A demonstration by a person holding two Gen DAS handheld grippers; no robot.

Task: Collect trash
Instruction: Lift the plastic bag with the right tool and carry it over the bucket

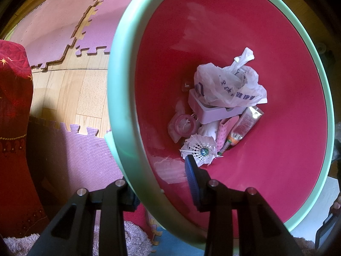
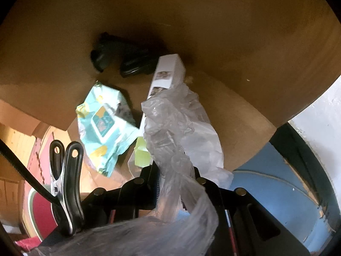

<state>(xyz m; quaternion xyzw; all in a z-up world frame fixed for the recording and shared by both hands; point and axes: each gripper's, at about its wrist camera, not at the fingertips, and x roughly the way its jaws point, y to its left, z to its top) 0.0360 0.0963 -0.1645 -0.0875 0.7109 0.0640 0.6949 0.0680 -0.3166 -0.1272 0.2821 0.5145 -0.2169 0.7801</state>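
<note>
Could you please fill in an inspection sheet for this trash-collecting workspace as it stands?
Surface: wooden floor with purple foam mats; brown tabletop.
Job's things: pink bin, mint rim, holds a printed bag, shuttlecock, cartons; clear plastic bag.
Clutter: wipes pack, white box, dark object.
Grippers: left gripper clamps the bin rim; right gripper pinches the clear bag.
Cables: black cable by a clip.
Surroundings: red cloth.

Your left wrist camera looks straight down past its gripper [image 1: 162, 183] into the bin [image 1: 119, 98] — close. Your right one tilts down over the counter [image 2: 234, 32] — the bin's rim shows lower left.
</note>
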